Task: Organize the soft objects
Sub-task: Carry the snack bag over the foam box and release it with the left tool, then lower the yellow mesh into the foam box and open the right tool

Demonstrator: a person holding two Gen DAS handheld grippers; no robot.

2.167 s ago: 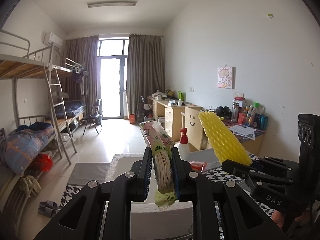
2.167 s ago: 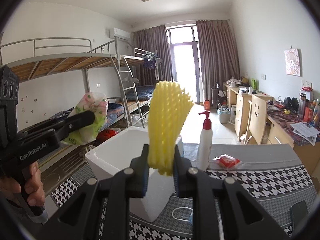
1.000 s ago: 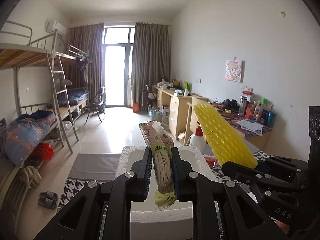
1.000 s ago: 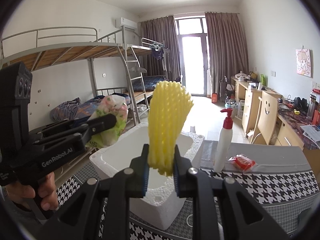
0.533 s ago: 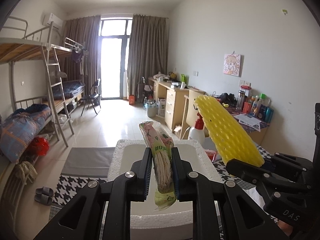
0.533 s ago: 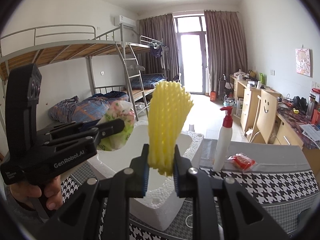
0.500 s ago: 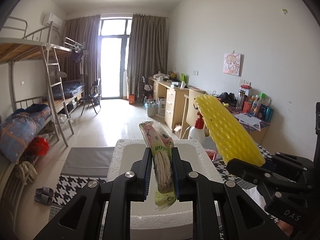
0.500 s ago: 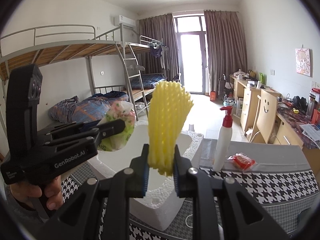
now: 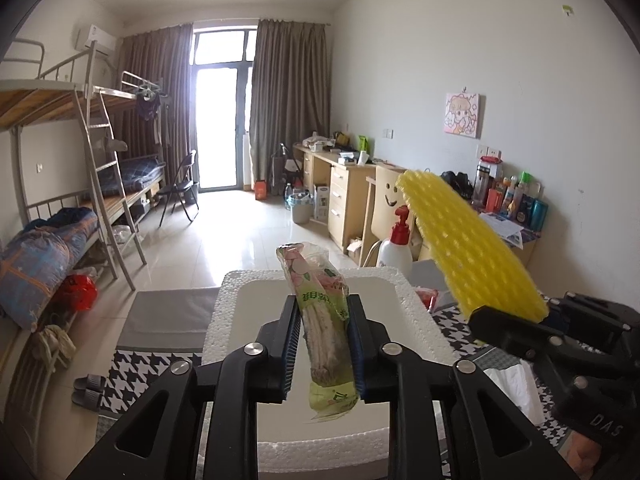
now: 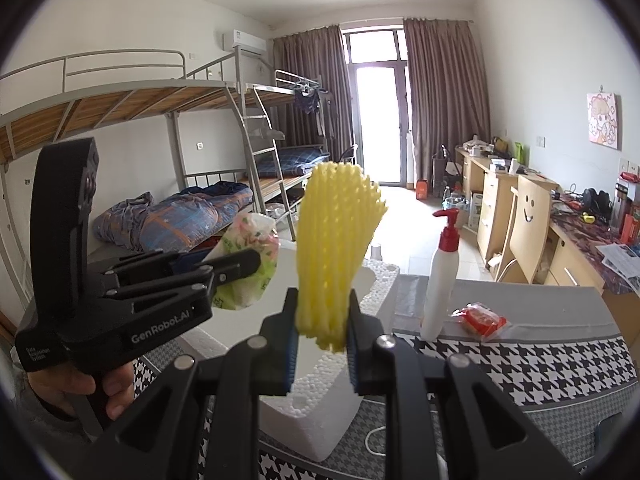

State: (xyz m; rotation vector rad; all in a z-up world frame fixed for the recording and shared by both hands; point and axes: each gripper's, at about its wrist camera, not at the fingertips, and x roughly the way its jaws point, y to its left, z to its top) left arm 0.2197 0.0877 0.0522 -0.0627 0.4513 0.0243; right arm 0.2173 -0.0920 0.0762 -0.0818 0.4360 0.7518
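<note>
My left gripper [image 9: 323, 344] is shut on a plastic packet of enoki mushrooms [image 9: 322, 320], held upright over the open white foam box [image 9: 232, 316]. My right gripper [image 10: 322, 336] is shut on a yellow foam net sleeve [image 10: 336, 248], held upright beside the box's near corner [image 10: 320, 412]. In the left wrist view the sleeve [image 9: 468, 248] and right gripper [image 9: 512, 332] sit at the right of the box. In the right wrist view the left gripper [image 10: 240, 264] with the packet [image 10: 250, 256] is at the left, over the box.
The box stands on a houndstooth-cloth table [image 10: 540, 368]. A white pump bottle with a red top [image 10: 440, 276] and a red packet [image 10: 480, 318] stand behind the box. White tissue [image 9: 516, 388] lies at the right. Bunk beds [image 10: 200, 200] are left, desks [image 9: 340, 188] right.
Both grippers have moved forward and closer to the foam box, which now fills more of the left wrist view. Both keep their hold on the packet and the sleeve.
</note>
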